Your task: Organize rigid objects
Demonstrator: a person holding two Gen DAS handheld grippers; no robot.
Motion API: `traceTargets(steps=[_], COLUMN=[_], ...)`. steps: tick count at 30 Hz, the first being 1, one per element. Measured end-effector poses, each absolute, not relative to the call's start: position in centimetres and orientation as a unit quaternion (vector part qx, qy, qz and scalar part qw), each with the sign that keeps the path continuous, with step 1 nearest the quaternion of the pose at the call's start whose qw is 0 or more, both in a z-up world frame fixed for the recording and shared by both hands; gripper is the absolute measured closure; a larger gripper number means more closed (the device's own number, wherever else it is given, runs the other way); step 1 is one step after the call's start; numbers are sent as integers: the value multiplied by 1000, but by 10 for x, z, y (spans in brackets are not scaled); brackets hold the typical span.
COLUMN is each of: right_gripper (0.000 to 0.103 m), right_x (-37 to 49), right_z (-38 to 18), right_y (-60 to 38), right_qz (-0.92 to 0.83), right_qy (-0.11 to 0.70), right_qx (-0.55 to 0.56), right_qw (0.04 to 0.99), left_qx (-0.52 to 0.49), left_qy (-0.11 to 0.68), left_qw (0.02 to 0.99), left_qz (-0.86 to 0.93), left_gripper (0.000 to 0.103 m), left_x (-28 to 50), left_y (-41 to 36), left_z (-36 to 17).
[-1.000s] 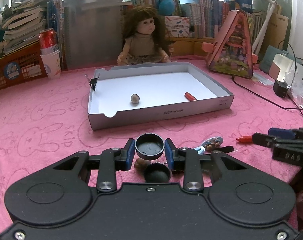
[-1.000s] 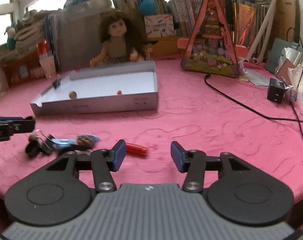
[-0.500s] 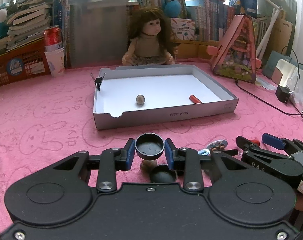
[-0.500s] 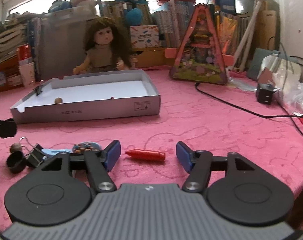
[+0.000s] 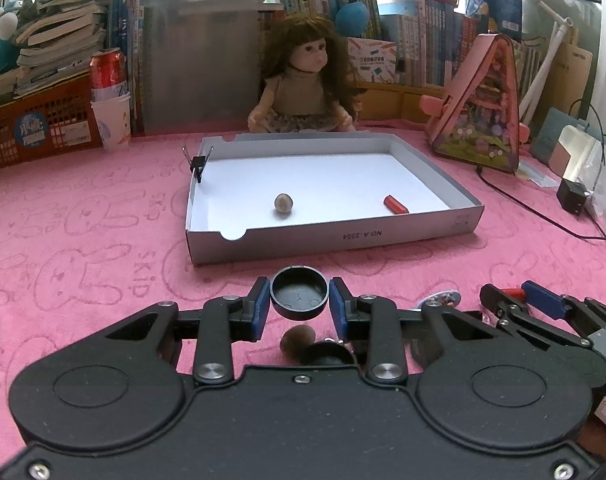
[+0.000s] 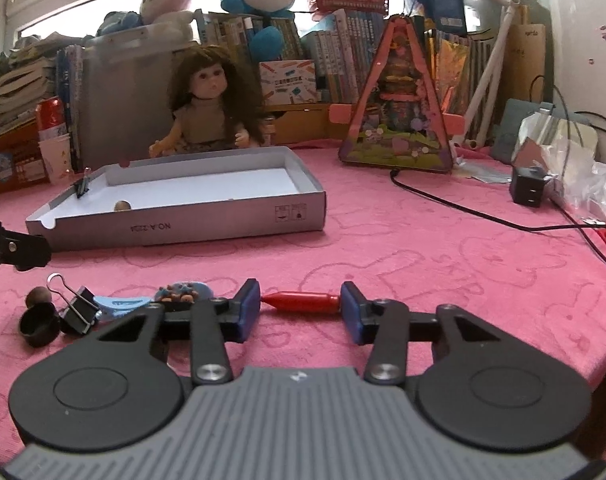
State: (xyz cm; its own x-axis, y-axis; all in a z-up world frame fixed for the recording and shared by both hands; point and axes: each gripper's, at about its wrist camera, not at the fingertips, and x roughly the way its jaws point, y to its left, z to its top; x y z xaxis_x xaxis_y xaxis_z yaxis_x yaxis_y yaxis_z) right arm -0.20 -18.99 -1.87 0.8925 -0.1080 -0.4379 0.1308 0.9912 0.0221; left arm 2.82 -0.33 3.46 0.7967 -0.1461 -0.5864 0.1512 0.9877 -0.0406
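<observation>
My left gripper is shut on a black round cap and holds it above the pink cloth, in front of the white box. The box holds a brown nut, a red crayon piece and a black binder clip on its left wall. My right gripper is open with a red crayon lying between its fingers on the cloth. A nut, a second black cap, a binder clip and a blue trinket lie left of it.
A doll sits behind the box. A pink triangular toy house stands at the back right, a black cable and adapter to the right. A red can on paper cups and book stacks stand at the back left.
My right gripper has moved forward and down so the red crayon now lies between its fingers. My left gripper has risen slightly with the cap still held.
</observation>
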Motion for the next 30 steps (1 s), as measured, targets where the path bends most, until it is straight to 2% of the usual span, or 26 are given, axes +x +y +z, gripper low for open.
traceTargets(steps=[16, 30], right_gripper=[54, 54], right_x=[33, 92], right_z=[14, 48], right_y=[-201, -197], right_qz=[4, 53], right_qy=[230, 248], right_qx=[29, 19], right_qw=[973, 967], left_qx=[-5, -29], left_qy=[299, 299], left_qw=[951, 952], left_qz=[-77, -56], left_gripper=[73, 73], left_x=[62, 127], left_y=[-6, 1], left_z=[51, 72])
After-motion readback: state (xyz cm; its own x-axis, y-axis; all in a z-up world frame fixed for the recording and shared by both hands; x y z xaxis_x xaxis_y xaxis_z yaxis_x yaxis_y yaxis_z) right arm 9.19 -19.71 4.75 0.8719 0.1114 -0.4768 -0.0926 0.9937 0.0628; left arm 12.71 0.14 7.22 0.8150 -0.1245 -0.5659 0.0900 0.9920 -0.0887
